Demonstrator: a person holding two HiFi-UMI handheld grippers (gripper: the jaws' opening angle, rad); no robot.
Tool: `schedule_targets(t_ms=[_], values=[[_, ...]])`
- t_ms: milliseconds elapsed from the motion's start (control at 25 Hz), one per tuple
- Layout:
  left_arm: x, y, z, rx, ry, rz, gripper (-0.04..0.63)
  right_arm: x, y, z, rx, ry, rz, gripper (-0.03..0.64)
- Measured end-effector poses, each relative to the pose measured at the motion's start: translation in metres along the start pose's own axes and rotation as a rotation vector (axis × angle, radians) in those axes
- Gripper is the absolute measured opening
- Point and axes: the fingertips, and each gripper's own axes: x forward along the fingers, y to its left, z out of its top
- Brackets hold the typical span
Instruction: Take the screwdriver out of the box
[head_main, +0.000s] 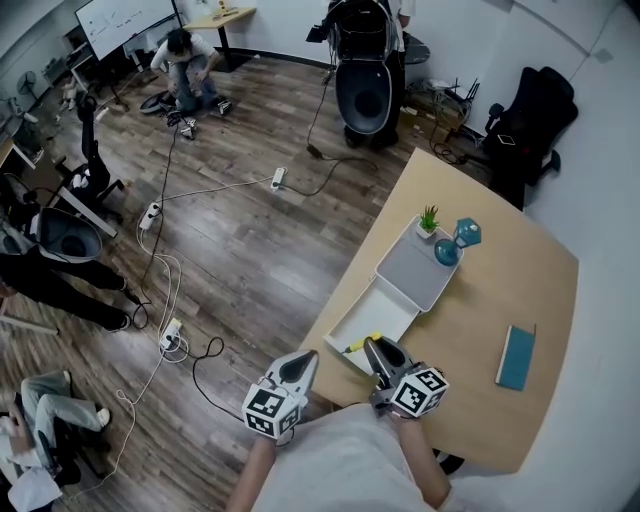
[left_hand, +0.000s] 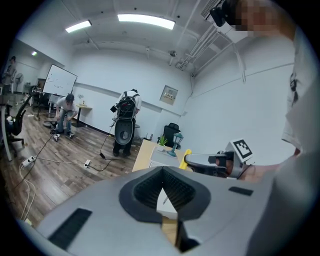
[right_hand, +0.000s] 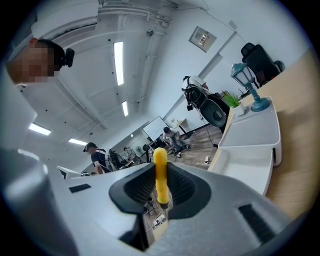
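The yellow-handled screwdriver (right_hand: 160, 172) stands upright between the jaws of my right gripper (right_hand: 161, 200), which is shut on it. In the head view this gripper (head_main: 377, 352) hovers over the near end of the open white box (head_main: 385, 312), with the yellow handle (head_main: 362, 343) showing at its tip. The left gripper view catches the same handle (left_hand: 187, 156) ahead on the right. My left gripper (head_main: 305, 366) hangs just off the table's near-left edge, left of the box. Its jaws (left_hand: 162, 172) meet at the tips and hold nothing.
The box's grey lid (head_main: 420, 268) lies flat beyond the tray on the wooden table (head_main: 480, 340). A small potted plant (head_main: 428, 220) and a teal lamp (head_main: 455, 242) stand at its far end. A teal notebook (head_main: 517, 356) lies to the right. Cables and power strips (head_main: 170, 335) cross the floor on the left.
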Motion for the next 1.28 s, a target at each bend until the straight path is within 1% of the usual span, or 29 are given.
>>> schedule_targets(t_ms=[160, 400, 600, 680, 800, 960, 1080, 1160, 1280], values=[[0.000, 0.004, 0.013, 0.025, -0.006, 0.012, 0.005, -0.002, -0.003, 0.016, -0.076, 0.022, -0.025, 0.074], [-0.005, 0.005, 0.047, 0.050, -0.057, 0.003, 0.005, -0.008, 0.003, 0.045, -0.227, 0.050, -0.043, 0.074], [0.002, 0.011, 0.063, 0.079, -0.064, -0.003, 0.006, 0.003, 0.000, 0.058, -0.410, 0.119, -0.064, 0.074], [0.008, 0.015, 0.068, 0.097, -0.050, -0.001, 0.006, 0.011, 0.001, 0.066, -0.453, 0.134, -0.057, 0.074], [0.014, 0.018, 0.083, 0.115, -0.050, 0.004, 0.006, 0.022, 0.007, 0.083, -0.479, 0.118, -0.058, 0.074], [0.027, 0.020, 0.108, 0.140, -0.073, 0.007, 0.006, 0.031, 0.005, 0.097, -0.496, 0.095, -0.119, 0.074], [0.033, 0.014, 0.121, 0.168, -0.072, -0.001, 0.006, 0.031, 0.008, 0.098, -0.502, 0.085, -0.140, 0.073], [0.031, 0.011, 0.126, 0.159, -0.078, -0.001, 0.006, 0.028, 0.011, 0.095, -0.487, 0.075, -0.154, 0.074], [0.026, 0.006, 0.118, 0.096, -0.076, 0.005, 0.006, 0.017, 0.009, 0.082, -0.454, 0.079, -0.182, 0.072]])
